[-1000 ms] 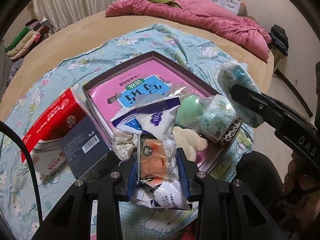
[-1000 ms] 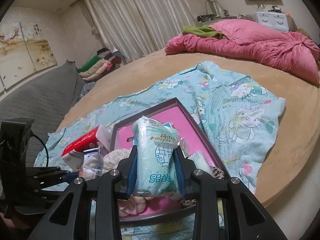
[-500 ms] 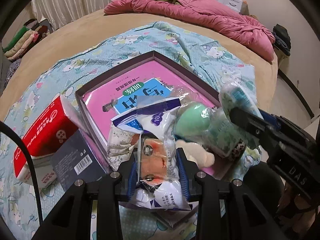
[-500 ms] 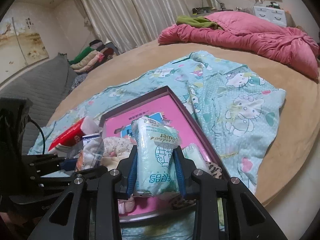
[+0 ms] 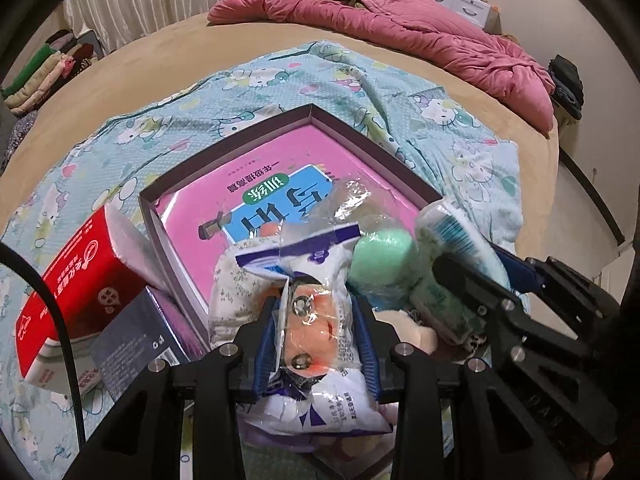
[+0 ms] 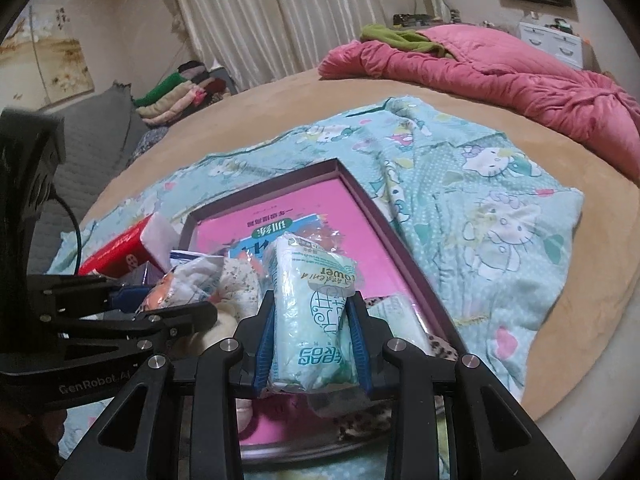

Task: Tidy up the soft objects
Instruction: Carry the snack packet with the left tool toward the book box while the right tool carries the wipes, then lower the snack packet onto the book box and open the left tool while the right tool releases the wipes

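Carrying two soft packs toward the tray (image 5: 400, 160), one per gripper. Left gripper (image 5: 318, 336) has its jaws clamped on a clear bag (image 5: 316, 320) with an orange toy face inside; plastic bulges above and below the pads, so the grip is mid-body, likely to keep the floppy bag from sliding out. Right gripper (image 6: 314, 340) is clamped on a mint tissue pack (image 6: 312, 312), held upright with the pads squeezing its lower half; the pack dents a bit at the pads.

Both loads hang over the near corner of the tray, above a heap already in it: a floral pouch (image 5: 236, 292), a green ball in wrap (image 5: 384, 252), another tissue pack (image 6: 404, 312), something cream and plush (image 5: 416, 328). Tray sits on a cartoon sheet (image 5: 460, 128) on the bed, with a pink book (image 5: 256, 184) lying flat as its floor. Far half of the tray is free, only the book there.

Red box (image 5: 76, 288) and dark box (image 5: 136, 336) lean outside the tray's left wall, touching it. Hard items, probably left out on purpose.

Judgement: placing step, neither pack let go. Near corner is crowded, so stuff dropped there may roll over the low rim; the free far half looks safer. Grippers are close side by side, some risk of bumping.
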`<state>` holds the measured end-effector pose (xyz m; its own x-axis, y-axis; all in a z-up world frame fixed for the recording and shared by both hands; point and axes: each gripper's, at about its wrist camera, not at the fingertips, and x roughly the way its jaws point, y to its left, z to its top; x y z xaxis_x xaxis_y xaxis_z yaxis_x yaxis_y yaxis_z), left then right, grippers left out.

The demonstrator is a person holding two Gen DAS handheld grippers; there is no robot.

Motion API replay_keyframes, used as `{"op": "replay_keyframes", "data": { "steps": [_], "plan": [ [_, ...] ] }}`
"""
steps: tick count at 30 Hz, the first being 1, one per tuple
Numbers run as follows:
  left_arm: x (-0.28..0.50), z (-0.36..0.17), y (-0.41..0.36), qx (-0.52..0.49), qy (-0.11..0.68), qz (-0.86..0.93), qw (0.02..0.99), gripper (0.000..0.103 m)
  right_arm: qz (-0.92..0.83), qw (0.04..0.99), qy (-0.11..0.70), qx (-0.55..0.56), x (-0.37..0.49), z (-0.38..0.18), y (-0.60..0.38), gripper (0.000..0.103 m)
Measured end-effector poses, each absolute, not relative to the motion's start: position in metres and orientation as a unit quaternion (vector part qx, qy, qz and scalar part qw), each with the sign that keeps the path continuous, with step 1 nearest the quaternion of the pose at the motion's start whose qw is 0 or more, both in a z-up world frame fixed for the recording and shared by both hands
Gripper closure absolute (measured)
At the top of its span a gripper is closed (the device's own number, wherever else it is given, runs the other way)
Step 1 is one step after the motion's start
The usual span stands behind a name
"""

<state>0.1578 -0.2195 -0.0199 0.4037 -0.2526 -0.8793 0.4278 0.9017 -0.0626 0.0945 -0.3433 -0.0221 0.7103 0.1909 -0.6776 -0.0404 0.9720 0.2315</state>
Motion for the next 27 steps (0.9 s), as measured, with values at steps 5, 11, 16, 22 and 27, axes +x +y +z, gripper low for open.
{"op": "replay_keyframes", "data": {
  "steps": [5,11,16,22,27],
  "plan": [
    [0.163,-0.022,-0.219,0.083,0.508,-0.205,0.832,0.066,0.06,0.921,0.37,0.107,0.099,-0.023,-0.346,0.069],
    [0.171,-0.022,-0.214,0.066,0.509,-0.197,0.835,0.066,0.046,0.925,0.36,0.109,0.097,-0.021,-0.35,0.069],
    [0.175,-0.027,-0.21,0.06,0.517,-0.191,0.832,0.066,0.042,0.926,0.36,0.106,0.098,-0.022,-0.35,0.068],
    [0.176,-0.029,-0.209,0.057,0.52,-0.19,0.831,0.066,0.05,0.924,0.366,0.095,0.1,-0.024,-0.344,0.066],
    [0.177,-0.03,-0.209,0.055,0.522,-0.19,0.83,0.066,0.068,0.924,0.367,0.087,0.1,-0.025,-0.336,0.065]
  ]
}}
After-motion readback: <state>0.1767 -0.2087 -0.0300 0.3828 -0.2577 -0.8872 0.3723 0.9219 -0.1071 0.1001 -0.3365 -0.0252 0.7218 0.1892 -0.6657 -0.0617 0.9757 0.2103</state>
